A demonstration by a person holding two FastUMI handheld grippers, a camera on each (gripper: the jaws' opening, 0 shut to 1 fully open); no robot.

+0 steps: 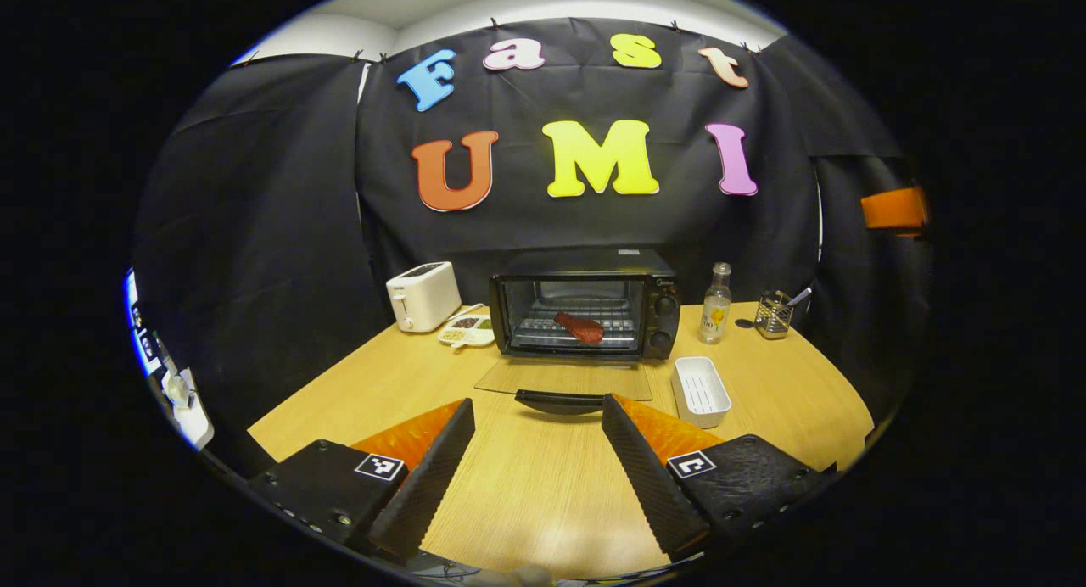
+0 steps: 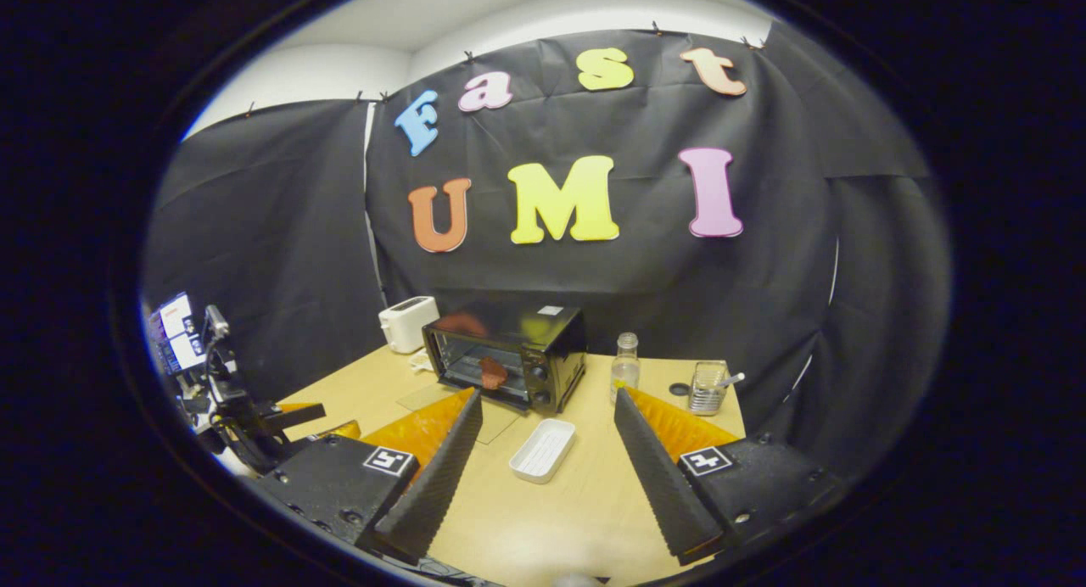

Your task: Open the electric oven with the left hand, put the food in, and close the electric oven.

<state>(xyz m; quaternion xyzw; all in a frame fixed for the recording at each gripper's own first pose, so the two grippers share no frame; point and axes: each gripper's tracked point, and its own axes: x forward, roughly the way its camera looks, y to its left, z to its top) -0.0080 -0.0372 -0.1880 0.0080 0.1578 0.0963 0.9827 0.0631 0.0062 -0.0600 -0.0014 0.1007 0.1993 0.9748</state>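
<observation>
An electric oven (image 1: 585, 303) stands at the back of a wooden table (image 1: 526, 494) with its glass door (image 1: 564, 377) folded flat toward the camera and one piece of reddish food (image 1: 579, 327) lying on the wire rack inside. The left gripper (image 1: 536, 464) hangs over the table with its two fingers spread apart and nothing between them; the door's dark handle (image 1: 560, 401) lies straight ahead of it, just past the fingertips, its long axis running crosswise to the fingers. The right gripper (image 2: 547, 477), its fingers likewise apart and empty, is held farther back and off to the oven's knob side, so the oven (image 2: 509, 354) and the food (image 2: 492, 371) sit ahead and to the left in the right gripper view. Judged from this, the food is in and closing the door is what is left; the left gripper is the nearer one and squarely lined up with the handle, which would need lifting from below and swinging up and away. One white tray (image 1: 700, 391) sits empty on the table just right of the open door. Also counted: one white toaster (image 1: 423, 295), one small dish (image 1: 467, 330) of bits beside it, one clear bottle (image 1: 716, 304), one wire holder (image 1: 773, 314) with a utensil, two oven knobs (image 1: 663, 322)
</observation>
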